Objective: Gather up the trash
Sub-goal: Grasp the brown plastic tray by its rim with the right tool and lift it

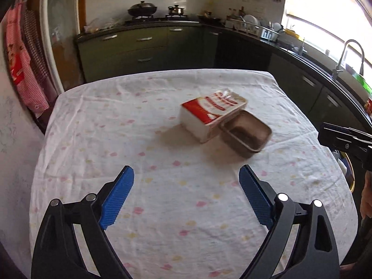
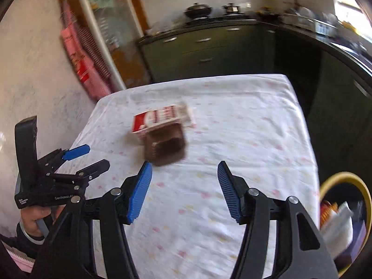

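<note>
A red and white carton [image 1: 212, 114] lies on its side in the middle of the table. A brown plastic tray [image 1: 246, 136] leans against its near end. The right wrist view shows the same carton [image 2: 160, 118] and tray [image 2: 165, 146], blurred. My left gripper [image 1: 186, 174] hovers open over the cloth, short of both, with nothing between its blue pads. My right gripper [image 2: 184, 169] is also open and empty, just short of the tray. The left gripper [image 2: 96, 155] shows at the left of the right wrist view, held by a hand [image 2: 34, 218].
A white floral cloth [image 1: 162, 209] covers the table. A yellow-rimmed bin [image 2: 344, 177] with wrappers [image 2: 334, 216] inside stands off the table's right side. Dark green cabinets [image 1: 139, 46], a stove with pots and a sink line the far walls. Red towels [image 1: 21, 69] hang at left.
</note>
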